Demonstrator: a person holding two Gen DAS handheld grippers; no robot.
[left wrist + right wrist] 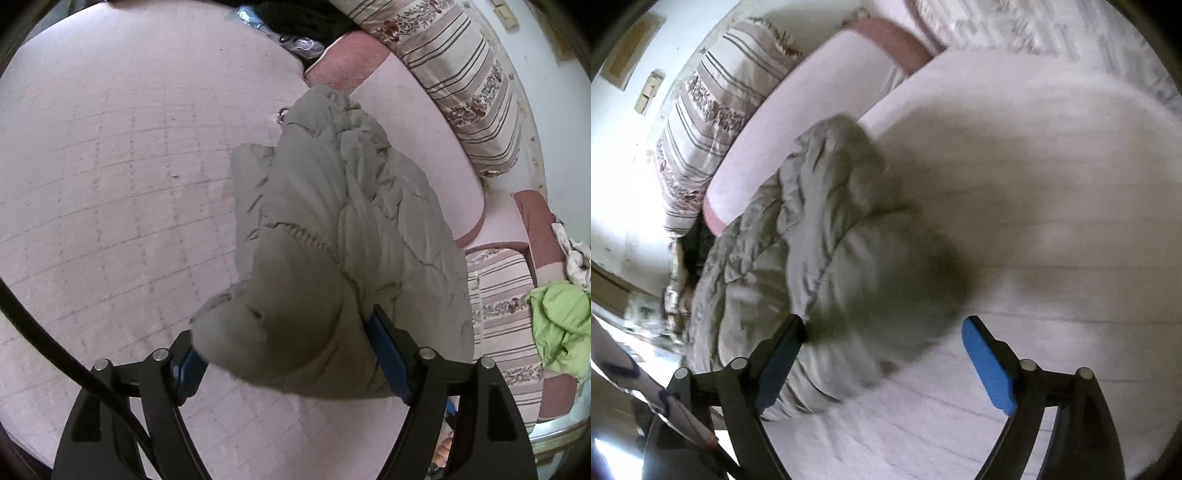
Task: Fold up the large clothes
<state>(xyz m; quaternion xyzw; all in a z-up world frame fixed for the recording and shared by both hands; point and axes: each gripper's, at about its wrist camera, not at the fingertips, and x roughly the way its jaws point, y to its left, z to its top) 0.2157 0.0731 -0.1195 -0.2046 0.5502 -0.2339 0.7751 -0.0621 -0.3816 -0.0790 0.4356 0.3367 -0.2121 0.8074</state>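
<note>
Jacket [332,236], olive quilted, bunched: fills left tongs [295,354], apparently gripped between blue pads. Right tongs [882,343] wide, right pad clear; view blurred. Pink bed [110,166] bare leftward; striped cushions [461,74] beyond.

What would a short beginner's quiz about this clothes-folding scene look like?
1. True or false: both blue pads of the right gripper press on the olive padded jacket.
2. In the left wrist view, what colour is the crumpled garment at the far right? A) light green B) red C) black
3. Fill in: the jacket lies on a pale pink quilted ____.

Key:
1. False. One pad stands clear of the jacket, over bare cover.
2. A
3. bedspread
</note>
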